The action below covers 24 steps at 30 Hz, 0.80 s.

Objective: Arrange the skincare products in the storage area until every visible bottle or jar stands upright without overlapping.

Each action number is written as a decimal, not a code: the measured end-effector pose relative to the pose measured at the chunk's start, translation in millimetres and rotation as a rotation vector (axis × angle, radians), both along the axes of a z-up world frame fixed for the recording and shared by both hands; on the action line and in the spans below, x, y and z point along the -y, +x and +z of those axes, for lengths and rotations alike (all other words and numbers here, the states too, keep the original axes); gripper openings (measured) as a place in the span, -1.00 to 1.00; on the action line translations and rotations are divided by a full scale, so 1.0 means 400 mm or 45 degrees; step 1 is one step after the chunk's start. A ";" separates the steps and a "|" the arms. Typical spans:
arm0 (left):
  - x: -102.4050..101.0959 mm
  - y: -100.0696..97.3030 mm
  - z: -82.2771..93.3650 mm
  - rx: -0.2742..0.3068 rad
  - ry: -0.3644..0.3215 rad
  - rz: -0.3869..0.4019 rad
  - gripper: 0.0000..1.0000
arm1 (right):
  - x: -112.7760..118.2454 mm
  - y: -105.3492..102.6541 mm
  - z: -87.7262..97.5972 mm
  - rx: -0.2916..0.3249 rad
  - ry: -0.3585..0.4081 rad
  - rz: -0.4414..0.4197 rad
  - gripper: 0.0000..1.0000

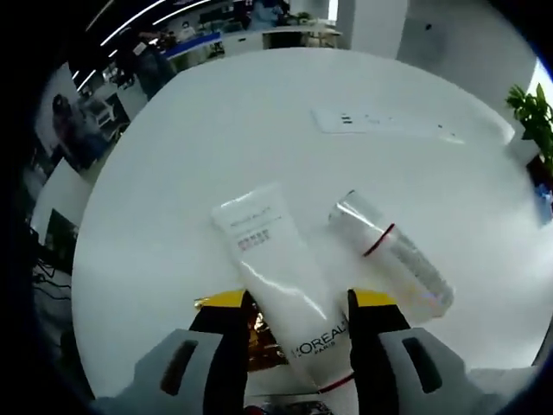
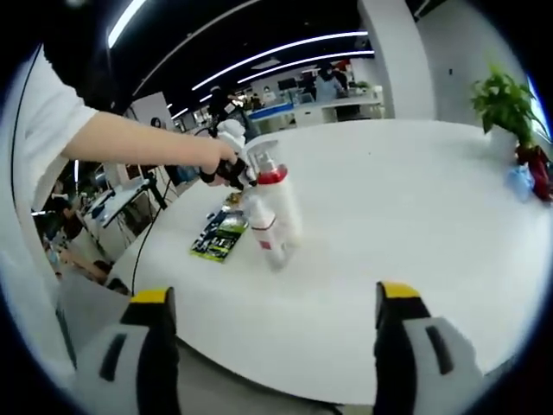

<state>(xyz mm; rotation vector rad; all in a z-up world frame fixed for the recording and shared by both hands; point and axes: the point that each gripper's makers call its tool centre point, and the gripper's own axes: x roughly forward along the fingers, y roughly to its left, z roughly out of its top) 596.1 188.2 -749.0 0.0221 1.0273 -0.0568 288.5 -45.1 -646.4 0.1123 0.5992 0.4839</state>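
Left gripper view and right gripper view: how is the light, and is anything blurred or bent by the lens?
Left gripper view: bright even light washes out the white table; the white tube reads sharp, its print legible; the clear bottle looks soft. Right gripper view: ceiling light strips curve with the fisheye, and the table edge bows; the bottles and the person's hand are slightly blurred.

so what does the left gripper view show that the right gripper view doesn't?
Left gripper view alone: the printed face of the white tube, lying flat between the left hand-held gripper jaws, a gold packet under it, and a flat white strip further back.
Right gripper view alone: the person's arm, a green packet, and the open right hand-held gripper over bare table.
Both: the white table, the clear bottle with a red band, and a potted plant.
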 end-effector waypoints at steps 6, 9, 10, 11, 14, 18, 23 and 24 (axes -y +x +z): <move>-0.003 0.004 0.003 0.039 -0.025 0.021 -0.26 | 0.001 0.001 0.001 0.003 0.003 -0.004 0.91; -0.009 0.004 0.006 0.051 -0.049 0.038 -0.29 | 0.002 0.001 0.002 0.005 0.007 -0.008 0.91; -0.010 0.003 0.007 0.052 -0.054 0.038 -0.30 | 0.002 0.001 0.003 0.006 0.008 -0.009 0.91; -0.011 0.003 0.007 0.052 -0.060 0.038 -0.31 | 0.003 0.002 0.003 0.006 0.011 -0.010 0.91; -0.011 0.000 0.008 0.050 -0.075 0.035 -0.33 | 0.003 0.002 0.005 0.007 0.017 -0.014 0.91; -0.012 -0.008 0.013 0.058 -0.102 0.040 -0.34 | 0.003 0.002 0.007 0.010 0.022 -0.016 0.90; -0.015 -0.004 0.022 0.069 -0.125 0.030 -0.35 | 0.005 0.003 0.009 0.015 0.027 -0.022 0.91; -0.015 -0.003 0.025 0.073 -0.130 0.028 -0.35 | 0.005 0.004 0.010 0.017 0.029 -0.023 0.91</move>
